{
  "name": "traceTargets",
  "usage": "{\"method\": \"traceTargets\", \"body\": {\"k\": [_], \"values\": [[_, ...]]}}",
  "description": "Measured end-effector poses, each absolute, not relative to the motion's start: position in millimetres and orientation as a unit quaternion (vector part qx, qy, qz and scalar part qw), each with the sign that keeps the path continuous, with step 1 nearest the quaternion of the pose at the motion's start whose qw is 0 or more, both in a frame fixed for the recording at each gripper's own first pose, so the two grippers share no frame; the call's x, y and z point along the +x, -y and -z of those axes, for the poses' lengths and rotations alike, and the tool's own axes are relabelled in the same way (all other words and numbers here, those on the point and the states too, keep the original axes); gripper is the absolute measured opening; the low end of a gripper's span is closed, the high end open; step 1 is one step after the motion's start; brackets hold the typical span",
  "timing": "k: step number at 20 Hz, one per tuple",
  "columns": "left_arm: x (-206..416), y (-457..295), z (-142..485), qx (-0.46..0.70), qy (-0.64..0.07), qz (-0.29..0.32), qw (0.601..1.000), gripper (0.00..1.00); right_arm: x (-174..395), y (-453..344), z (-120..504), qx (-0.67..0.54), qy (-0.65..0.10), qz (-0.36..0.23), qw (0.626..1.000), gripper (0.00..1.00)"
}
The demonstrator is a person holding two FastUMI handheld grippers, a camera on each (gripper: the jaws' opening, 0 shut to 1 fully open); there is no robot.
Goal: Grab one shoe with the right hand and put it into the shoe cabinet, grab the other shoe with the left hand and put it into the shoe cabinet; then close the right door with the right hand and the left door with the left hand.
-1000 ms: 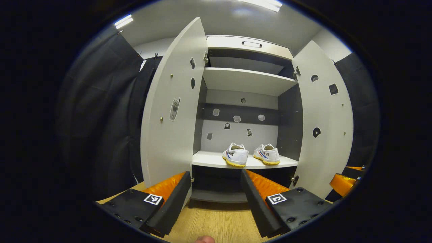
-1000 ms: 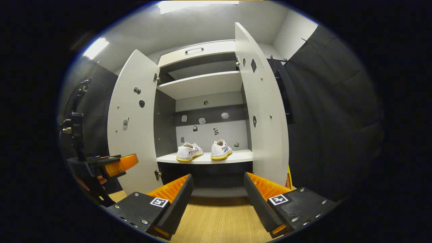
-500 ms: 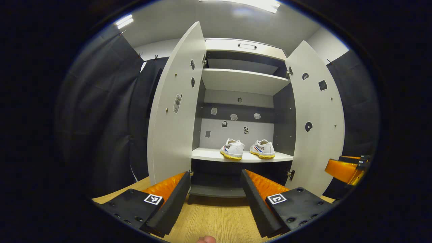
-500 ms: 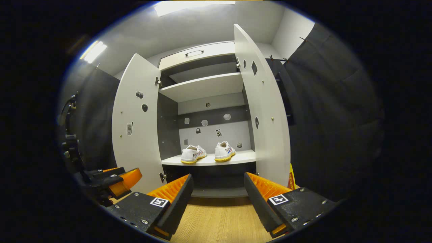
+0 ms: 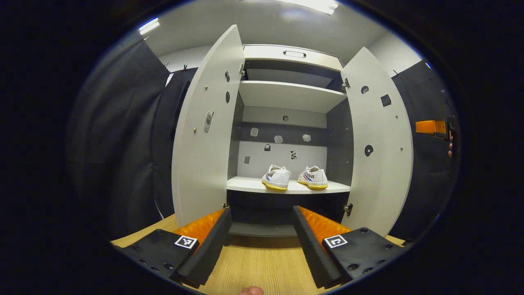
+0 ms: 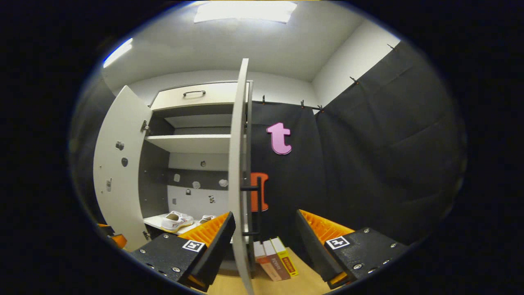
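Two white shoes with yellow soles stand side by side on the cabinet's lower shelf (image 5: 245, 185), one (image 5: 276, 178) left of the other (image 5: 313, 178). Both cabinet doors hang open: the left door (image 5: 202, 139) and the right door (image 5: 378, 147). My left gripper (image 5: 262, 239) is open over the wooden floor, well short of the cabinet. My right gripper (image 6: 264, 241) is open too, facing the right door's front edge (image 6: 237, 176), which stands just right of its left finger; the door's black handle (image 6: 257, 205) shows beyond. In the left gripper view the right gripper (image 5: 430, 127) sits far right, outside that door.
Several books (image 6: 275, 259) stand on the floor behind the right door against the black cloth. An upper shelf (image 5: 286, 95) and a drawer (image 5: 292, 53) top the cabinet. The left gripper (image 6: 114, 238) shows low at the left of the right gripper view.
My right gripper has swung up and to the right, from facing the shelf to facing the right door's edge. The left gripper has drawn back a little; the shoes stay put.
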State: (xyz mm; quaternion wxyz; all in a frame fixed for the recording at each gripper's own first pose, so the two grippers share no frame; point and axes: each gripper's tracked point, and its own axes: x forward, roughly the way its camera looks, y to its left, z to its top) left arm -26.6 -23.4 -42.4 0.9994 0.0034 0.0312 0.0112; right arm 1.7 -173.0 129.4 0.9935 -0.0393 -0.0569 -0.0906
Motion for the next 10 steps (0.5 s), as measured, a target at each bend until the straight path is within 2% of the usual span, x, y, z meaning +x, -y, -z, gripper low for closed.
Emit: {"method": "traceTargets", "body": {"k": [4, 10], "values": [[-27, 22, 45, 0.014, -0.035, -0.013, 0.999, 0.97, 38, 218, -141, -0.062, 0.052, 0.125, 0.989, 0.92], [-30, 19, 52, 0.008, -0.046, -0.025, 0.999, 0.94, 79, 227, -139, -0.068, 0.041, 0.118, 0.990, 0.91]]}}
